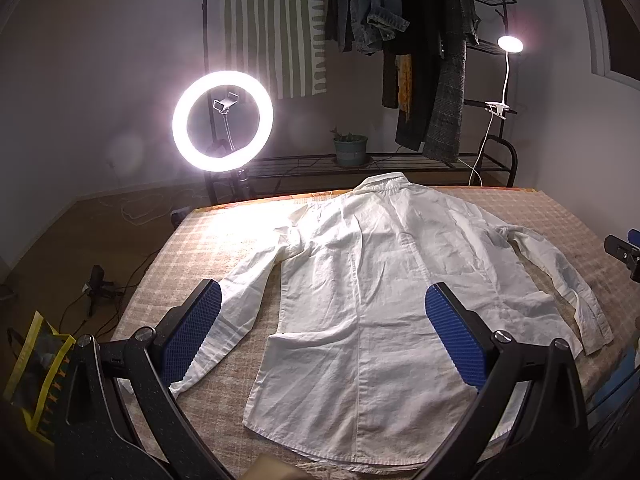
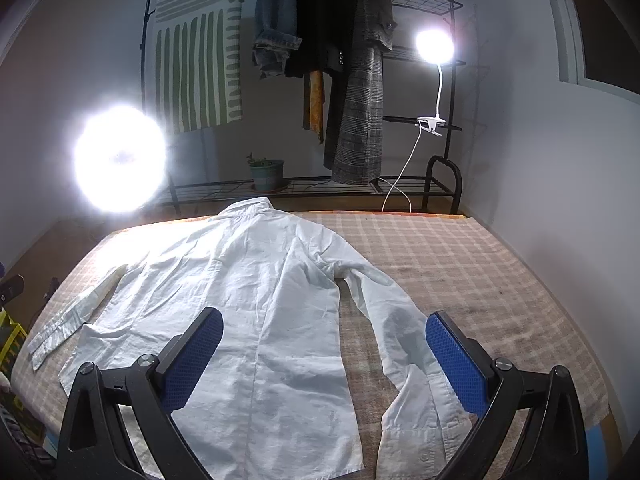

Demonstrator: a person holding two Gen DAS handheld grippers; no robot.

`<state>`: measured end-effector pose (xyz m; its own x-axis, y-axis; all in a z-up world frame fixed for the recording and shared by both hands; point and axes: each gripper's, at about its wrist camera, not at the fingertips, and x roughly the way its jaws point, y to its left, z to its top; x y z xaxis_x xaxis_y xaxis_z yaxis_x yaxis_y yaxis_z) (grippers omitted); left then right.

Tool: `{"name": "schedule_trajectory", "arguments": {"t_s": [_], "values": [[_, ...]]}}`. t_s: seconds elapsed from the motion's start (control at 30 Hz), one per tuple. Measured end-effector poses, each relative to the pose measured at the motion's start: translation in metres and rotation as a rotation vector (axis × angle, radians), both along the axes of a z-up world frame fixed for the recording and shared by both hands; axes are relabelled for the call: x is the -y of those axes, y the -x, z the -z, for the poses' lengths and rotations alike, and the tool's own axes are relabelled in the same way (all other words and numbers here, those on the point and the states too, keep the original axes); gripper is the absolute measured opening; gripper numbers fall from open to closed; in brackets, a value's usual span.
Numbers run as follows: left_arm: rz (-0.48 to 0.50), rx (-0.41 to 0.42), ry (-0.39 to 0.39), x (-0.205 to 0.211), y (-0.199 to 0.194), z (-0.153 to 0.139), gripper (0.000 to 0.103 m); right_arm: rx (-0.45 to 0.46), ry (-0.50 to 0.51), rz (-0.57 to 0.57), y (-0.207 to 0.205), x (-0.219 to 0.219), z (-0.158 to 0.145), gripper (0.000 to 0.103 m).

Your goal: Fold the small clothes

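Left gripper point(image 1: 322, 320) above shirt point(image 1: 380, 272)

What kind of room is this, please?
Probably a bedroom set up for filming: a white shirt lies on a checked bed cover, with a clothes rack and ring light behind.

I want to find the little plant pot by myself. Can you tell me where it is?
Look past the checked bed to the black metal rack by the back wall. On its low shelf, left of the hanging coats, sits the plant pot. It is the only round, greenish thing standing there, with small leaves poking out.
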<state>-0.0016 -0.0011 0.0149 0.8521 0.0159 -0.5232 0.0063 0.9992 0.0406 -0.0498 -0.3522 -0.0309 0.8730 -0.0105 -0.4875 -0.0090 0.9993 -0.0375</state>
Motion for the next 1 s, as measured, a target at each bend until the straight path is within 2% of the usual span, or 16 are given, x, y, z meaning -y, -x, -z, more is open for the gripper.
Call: {"name": "schedule_trajectory", "arguments": {"t_s": [1.0], "values": [[0.000, 0.006, 0.001, -0.0001, 0.0017, 0.0011, 0.103, 0.001, -0.008, -0.004, -0.0017, -0.0032, 0.0010, 0.102]]}}
